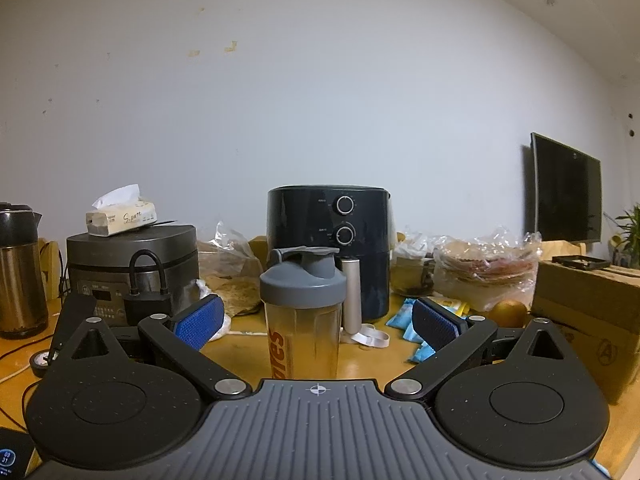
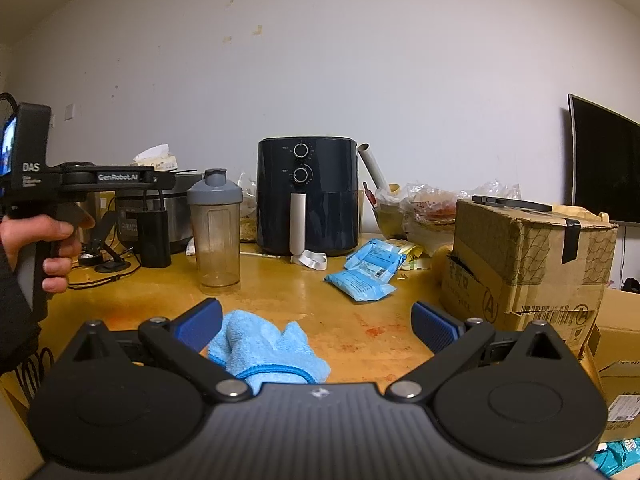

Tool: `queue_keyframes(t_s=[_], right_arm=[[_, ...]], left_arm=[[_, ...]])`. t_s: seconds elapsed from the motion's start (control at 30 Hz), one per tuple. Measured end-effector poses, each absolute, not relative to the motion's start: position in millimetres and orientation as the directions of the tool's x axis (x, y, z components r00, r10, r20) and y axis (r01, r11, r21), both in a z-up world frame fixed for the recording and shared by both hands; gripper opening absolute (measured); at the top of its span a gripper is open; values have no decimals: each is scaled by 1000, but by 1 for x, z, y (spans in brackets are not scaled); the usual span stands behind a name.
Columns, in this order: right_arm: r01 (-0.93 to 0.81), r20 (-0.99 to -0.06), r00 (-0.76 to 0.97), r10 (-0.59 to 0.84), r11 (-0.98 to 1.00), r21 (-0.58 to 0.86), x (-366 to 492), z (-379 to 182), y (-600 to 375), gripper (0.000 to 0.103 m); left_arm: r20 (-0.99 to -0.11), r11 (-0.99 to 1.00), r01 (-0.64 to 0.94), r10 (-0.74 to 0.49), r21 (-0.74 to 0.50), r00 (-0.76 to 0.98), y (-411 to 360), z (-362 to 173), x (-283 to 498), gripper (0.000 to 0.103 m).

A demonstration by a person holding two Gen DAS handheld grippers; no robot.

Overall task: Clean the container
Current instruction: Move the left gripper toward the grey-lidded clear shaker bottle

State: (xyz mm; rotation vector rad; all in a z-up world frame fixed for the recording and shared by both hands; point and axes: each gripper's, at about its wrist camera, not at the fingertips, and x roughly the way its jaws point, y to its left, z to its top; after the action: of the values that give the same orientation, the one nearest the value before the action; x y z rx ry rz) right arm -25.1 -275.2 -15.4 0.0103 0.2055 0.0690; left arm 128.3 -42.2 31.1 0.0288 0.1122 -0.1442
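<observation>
A clear shaker bottle [image 1: 303, 312] with a grey lid and orange lettering stands upright on the yellow table [image 2: 352, 304]. My left gripper [image 1: 318, 322] is open, its blue pads on either side of the bottle, not touching it. In the right wrist view the same bottle [image 2: 215, 232] stands at the left of centre. A light blue cloth [image 2: 264, 350] lies crumpled on the table beside the left pad of my right gripper [image 2: 316, 326], which is open and empty. The left gripper's body, held by a hand [image 2: 44, 248], shows at the far left there.
A black air fryer [image 2: 307, 196] stands behind the bottle. A rice cooker [image 1: 132, 268] with a tissue pack, a kettle [image 1: 20, 272] and a power bank [image 2: 153, 238] are on the left. Blue packets [image 2: 366, 270], food bags and a cardboard box [image 2: 524, 264] crowd the right.
</observation>
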Motion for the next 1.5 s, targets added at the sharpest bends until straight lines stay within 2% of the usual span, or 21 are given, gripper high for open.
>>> queue_keyframes(t_s=[0.9,1.5], right_arm=[[-69,-210,975,68,998,3,-26,-14,-287,103],[-76,-223,972,75,997,2,-21,-17,-295,103]], left_arm=[[-128,990,139,-134,34,983,-46,32,181,103],[-173,991,125,-117,39,978,-46,20,228,103]])
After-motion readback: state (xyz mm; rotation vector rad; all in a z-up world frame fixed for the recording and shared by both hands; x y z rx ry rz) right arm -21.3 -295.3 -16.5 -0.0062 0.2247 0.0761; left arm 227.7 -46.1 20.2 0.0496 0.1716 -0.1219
